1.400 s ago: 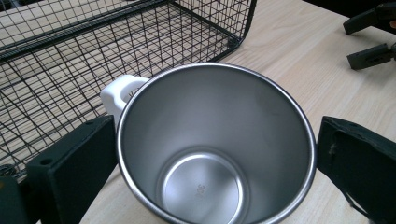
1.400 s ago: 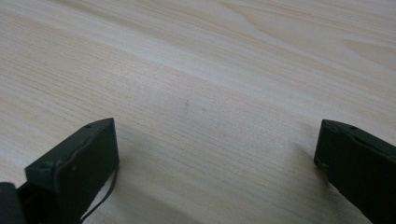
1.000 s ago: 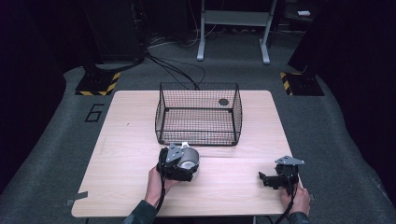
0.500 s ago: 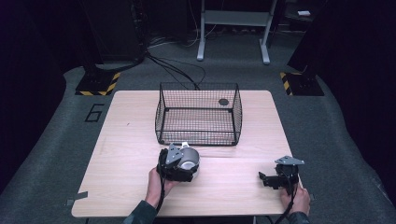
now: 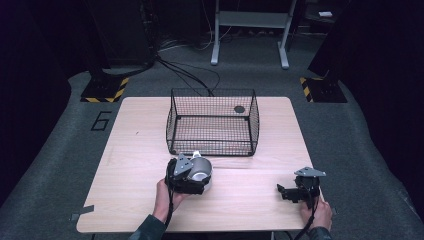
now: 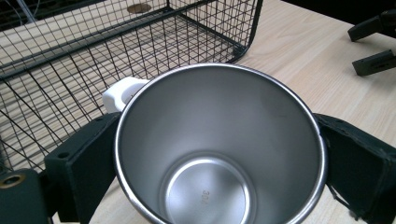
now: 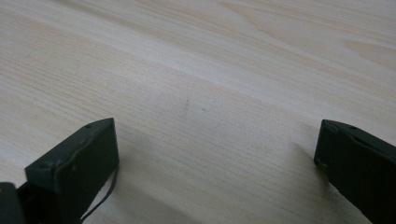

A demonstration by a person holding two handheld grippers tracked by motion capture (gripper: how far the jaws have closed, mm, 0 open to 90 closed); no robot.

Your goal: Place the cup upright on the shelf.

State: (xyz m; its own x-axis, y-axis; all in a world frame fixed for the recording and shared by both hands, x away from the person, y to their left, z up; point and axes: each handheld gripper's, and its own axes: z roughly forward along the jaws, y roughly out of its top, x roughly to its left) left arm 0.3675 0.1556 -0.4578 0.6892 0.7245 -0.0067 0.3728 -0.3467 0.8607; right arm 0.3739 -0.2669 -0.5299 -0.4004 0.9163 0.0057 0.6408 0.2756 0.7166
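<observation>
Shiny steel cup with white handle point(image 6: 219, 149), faint stamped digits on its inside bottom, too blurry to read. Left gripper point(image 6: 219, 154) clamped on its sides, just before black wire basket point(image 5: 212, 122) on wooden table point(image 5: 130, 150). Right gripper point(image 7: 217, 158) wide apart, holding nothing.

A steel mug point(image 6: 219, 149) with a white handle sits empty just before the wire basket point(image 5: 212, 122).

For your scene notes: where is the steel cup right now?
In the high view, the steel cup sits between the left gripper's jaws, just in front of the wire basket, left of table centre.
</observation>
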